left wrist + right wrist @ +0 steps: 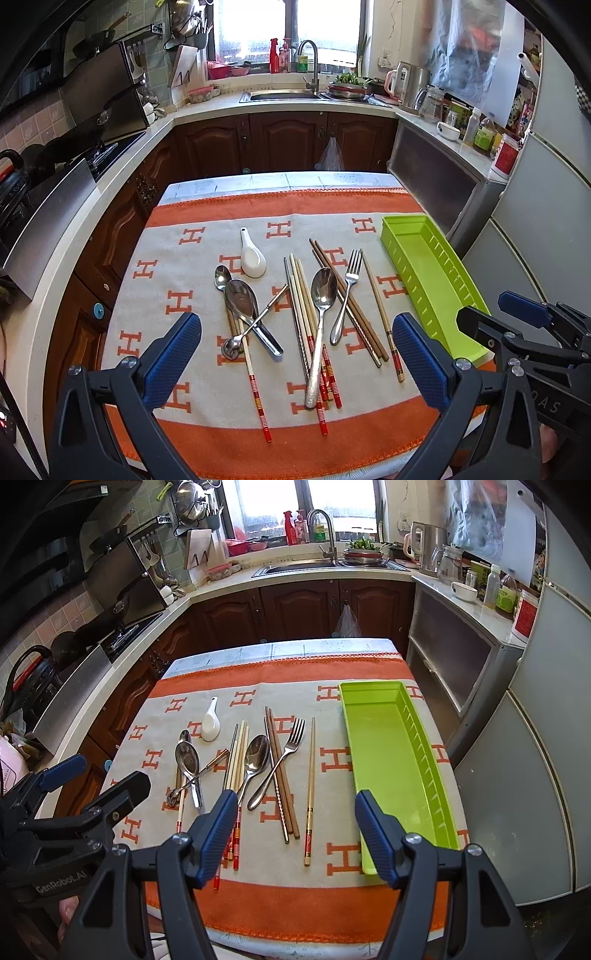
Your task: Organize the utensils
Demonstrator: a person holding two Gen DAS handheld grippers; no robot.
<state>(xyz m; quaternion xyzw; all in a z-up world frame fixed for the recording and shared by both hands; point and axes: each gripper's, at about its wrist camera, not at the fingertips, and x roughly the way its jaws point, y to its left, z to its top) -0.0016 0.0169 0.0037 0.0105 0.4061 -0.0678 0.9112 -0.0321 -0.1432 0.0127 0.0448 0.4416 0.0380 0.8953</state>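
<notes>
Two grippers, left gripper (295, 354) and right gripper (297, 830), both spread wide, holding nothing. Utensils scattered mid-frame; green tray (373, 738) at right, seemingly empty. Probably just starting: next, pinch the lone chopstick (311, 794).

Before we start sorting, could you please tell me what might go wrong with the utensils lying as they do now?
1. The large spoon lies across the red-tipped chopsticks; lifting either could drag the other.
2. The fork crosses the dark wooden chopsticks, so a grasp there may catch both.
3. The small ladle leans over the flat steel spoon, and could roll once disturbed.
The green tray is empty.
</notes>
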